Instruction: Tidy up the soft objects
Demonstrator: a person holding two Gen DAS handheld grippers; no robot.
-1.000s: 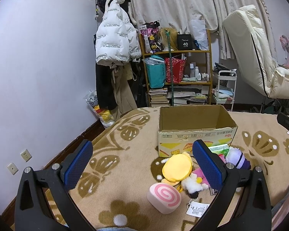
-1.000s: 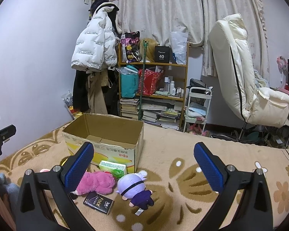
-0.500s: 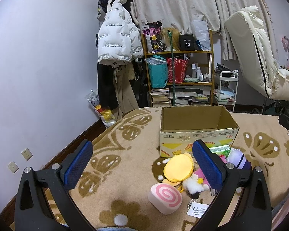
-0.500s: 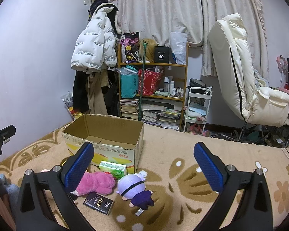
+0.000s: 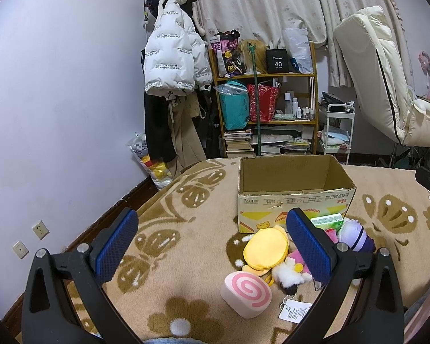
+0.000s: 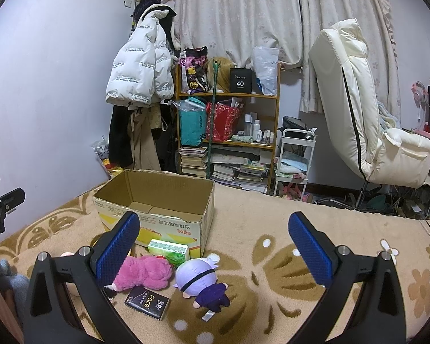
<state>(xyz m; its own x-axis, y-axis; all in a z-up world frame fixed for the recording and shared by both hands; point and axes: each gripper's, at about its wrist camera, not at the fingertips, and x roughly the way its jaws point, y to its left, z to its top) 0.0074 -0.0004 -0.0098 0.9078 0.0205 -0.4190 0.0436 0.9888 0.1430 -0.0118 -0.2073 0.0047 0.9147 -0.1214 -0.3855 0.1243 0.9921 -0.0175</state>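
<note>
An open, empty cardboard box [image 5: 295,197] [image 6: 157,218] stands on the beige flowered blanket. In front of it lie a pink swirl-roll cushion [image 5: 246,295], a yellow round plush [image 5: 266,250], a purple-haired doll [image 6: 200,281] [image 5: 355,236], a pink plush [image 6: 146,272], a green tissue pack [image 6: 169,250] and a black "Face" packet [image 6: 146,305]. My left gripper [image 5: 212,243] hovers open above the blanket, left of the toys. My right gripper [image 6: 213,248] is open too, above the doll and the blanket to its right.
A cluttered wooden shelf [image 6: 229,132] with books and bags stands behind the bed, with coats on a rack [image 5: 172,86] to its left. A cream recliner [image 6: 364,114] and a white trolley [image 6: 295,160] are at the right. Bare blanket lies left and right of the box.
The left wrist view has shifted slightly, so the box and toys sit a bit further right in it. The right gripper has barely moved. Nothing was touched.
</note>
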